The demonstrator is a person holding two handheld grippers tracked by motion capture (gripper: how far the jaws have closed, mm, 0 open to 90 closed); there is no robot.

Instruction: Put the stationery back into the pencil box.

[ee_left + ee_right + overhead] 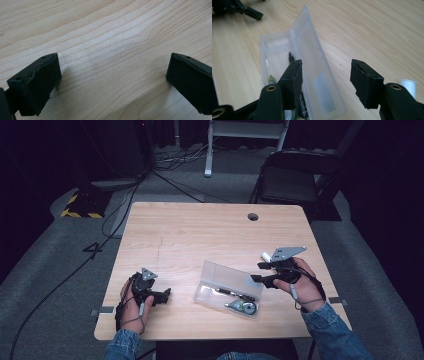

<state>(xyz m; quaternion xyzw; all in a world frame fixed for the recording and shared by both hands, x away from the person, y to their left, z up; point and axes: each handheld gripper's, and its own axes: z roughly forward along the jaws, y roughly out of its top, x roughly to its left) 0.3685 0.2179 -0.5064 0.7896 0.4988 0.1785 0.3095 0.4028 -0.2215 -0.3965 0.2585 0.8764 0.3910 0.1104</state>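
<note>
Right gripper [325, 82]: nearest to the camera in its own view; I see its two black jaws standing apart, with nothing between the pads. They hang just above the open lid of the case.
Right gripper, high view [260, 272]: at about 4 o'clock from the table centre, held in my right hand [295, 282], the jaw tips pointing toward 9 o'clock, close to the right end of the case.
Plastic case [228, 288]: clear, long and open, lying on the table at about 5 o'clock from the centre, between the two grippers. Its lid [317, 75] is folded back and lies flat beside the tray.
Contents: a dark pen [291, 57] and a green-tipped thing [271, 79] lie in the tray; a small round thing [246, 307] is at the near end. What exactly they are I cannot tell.
Left gripper [112, 82]: jaws wide apart, nothing between them, low over bare wood.
Left gripper, high view [165, 295]: at about 7 o'clock, in my left hand [132, 302], well apart from the case.
Table [200, 230]: light wood, with a round hole [253, 216] near 1 o'clock.
</note>
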